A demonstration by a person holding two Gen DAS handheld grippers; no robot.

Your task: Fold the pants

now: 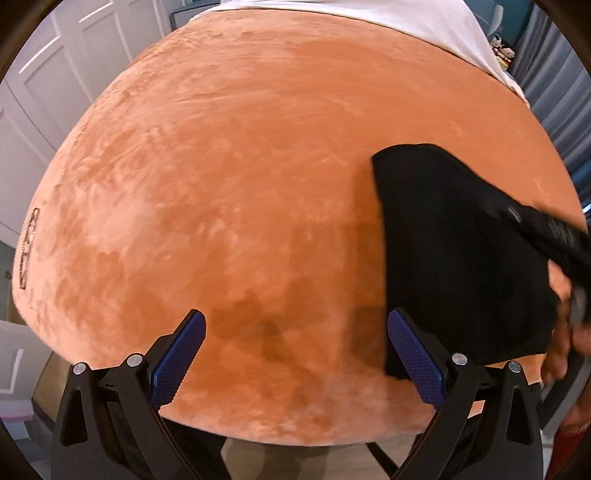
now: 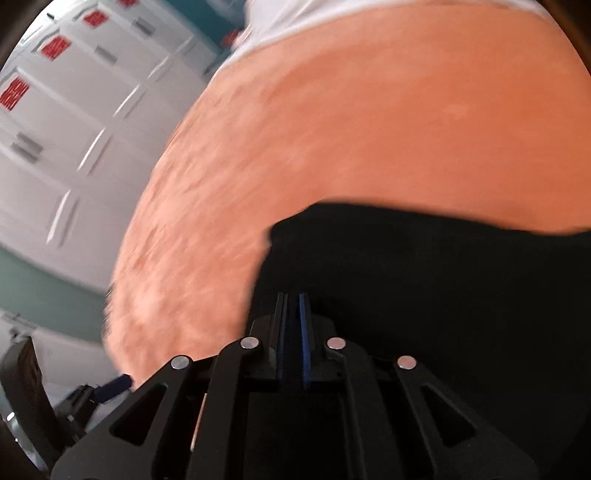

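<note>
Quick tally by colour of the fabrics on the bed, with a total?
Black: 1, the pants
Orange: 1, the plush blanket
White: 1, the sheet at the far edge
Total: 3

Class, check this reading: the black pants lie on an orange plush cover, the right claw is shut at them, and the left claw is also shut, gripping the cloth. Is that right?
One point is wrong. The left claw is open and holds nothing, as the left wrist view shows, its blue pads wide apart over the orange plush cover. The right claw is shut at the black pants, as stated.
</note>
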